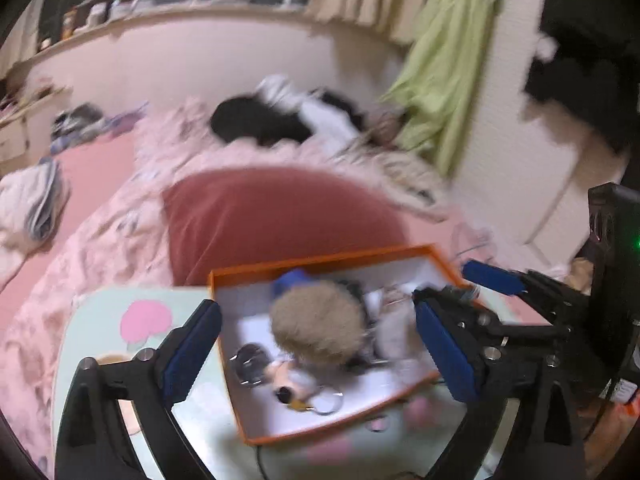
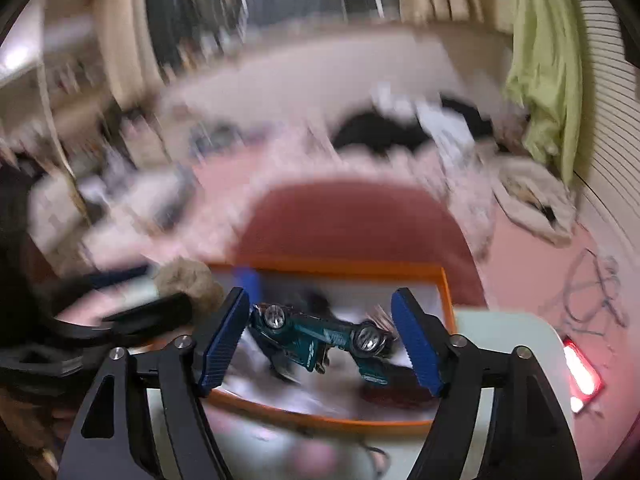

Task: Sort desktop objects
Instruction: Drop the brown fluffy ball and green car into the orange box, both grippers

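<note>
Toy car (image 2: 320, 338): in the right wrist view, a teal die-cast model lying on its side or back, chrome wheels showing, over the orange-rimmed tray (image 2: 447, 292).
Car's place: between the two blue pads of the right tongs (image 2: 320, 340); its left end looks to touch the left pad, a gap shows at the right pad.
Right tongs: spread, not pinching; whether the car is falling or resting on the clutter, blur hides.
Car handling: judged hard, smooth and a little slippery, small but dense; best taken across the body sides, not the wheels, which would roll.
Tray, right view: shallow, stiff, white floor, orange walls, standing on a pale tabletop (image 2: 512, 328).

Left tongs (image 1: 320, 332): in the left wrist view, spread wide, nothing between the pads pressed.
Fur pompom (image 1: 320, 320): tan, round, fluffy, lying in the tray (image 1: 320, 256) between the spread pads; judged light and soft, squashing under any grip.
Other contents: a small figure keychain (image 1: 288, 380) with metal rings, near side; a blue object (image 1: 292, 278) at the far side; both blurred.
Tabletop (image 1: 100, 320): pale green with a pink peach print, smooth.
Beyond: red cushion (image 1: 280, 212) on a pink bed.
</note>
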The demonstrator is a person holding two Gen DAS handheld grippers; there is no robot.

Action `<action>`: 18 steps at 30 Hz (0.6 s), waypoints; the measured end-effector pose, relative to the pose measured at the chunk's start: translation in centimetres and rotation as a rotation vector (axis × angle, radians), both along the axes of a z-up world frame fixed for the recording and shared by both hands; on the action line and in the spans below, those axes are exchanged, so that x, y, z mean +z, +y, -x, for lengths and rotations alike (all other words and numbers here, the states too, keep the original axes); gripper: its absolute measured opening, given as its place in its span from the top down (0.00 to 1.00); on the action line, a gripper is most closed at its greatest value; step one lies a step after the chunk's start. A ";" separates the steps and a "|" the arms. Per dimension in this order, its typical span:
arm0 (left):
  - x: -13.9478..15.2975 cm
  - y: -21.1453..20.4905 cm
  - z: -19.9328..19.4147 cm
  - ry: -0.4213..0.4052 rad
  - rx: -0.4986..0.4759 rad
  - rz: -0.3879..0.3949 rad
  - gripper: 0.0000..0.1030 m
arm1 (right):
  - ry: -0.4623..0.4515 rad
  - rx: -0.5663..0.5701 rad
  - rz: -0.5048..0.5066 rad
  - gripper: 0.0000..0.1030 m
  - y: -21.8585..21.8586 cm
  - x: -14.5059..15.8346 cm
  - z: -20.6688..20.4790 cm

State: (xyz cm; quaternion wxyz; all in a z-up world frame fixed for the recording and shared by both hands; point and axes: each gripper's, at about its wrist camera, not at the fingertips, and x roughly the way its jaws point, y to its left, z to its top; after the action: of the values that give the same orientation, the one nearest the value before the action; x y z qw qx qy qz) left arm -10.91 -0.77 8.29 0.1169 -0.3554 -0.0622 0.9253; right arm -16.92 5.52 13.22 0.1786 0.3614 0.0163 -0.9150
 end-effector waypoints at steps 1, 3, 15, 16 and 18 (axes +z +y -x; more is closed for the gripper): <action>-1.0 0.2 0.2 -0.025 -0.019 0.008 0.06 | -0.079 -0.005 -0.060 0.24 -0.4 -1.9 1.0; -2.6 1.1 -0.3 0.022 -0.077 0.041 0.07 | -0.087 0.009 -0.079 0.20 -0.4 -4.2 1.1; -2.6 0.9 -0.9 0.034 -0.056 0.025 0.07 | -0.021 -0.016 -0.064 0.18 -1.7 -6.8 0.4; -2.6 0.9 -1.1 0.038 -0.056 0.025 0.07 | -0.019 -0.016 -0.063 0.18 -1.7 -6.2 -0.1; -2.3 0.9 -2.1 0.044 -0.056 0.024 0.07 | -0.016 -0.018 -0.061 0.18 -1.2 -5.3 -1.3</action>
State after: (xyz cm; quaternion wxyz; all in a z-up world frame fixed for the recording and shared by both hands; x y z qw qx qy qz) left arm -8.84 0.13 6.02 0.1398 -0.3380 -0.0385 0.9299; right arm -15.66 4.34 7.87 0.1595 0.3740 0.0397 -0.9127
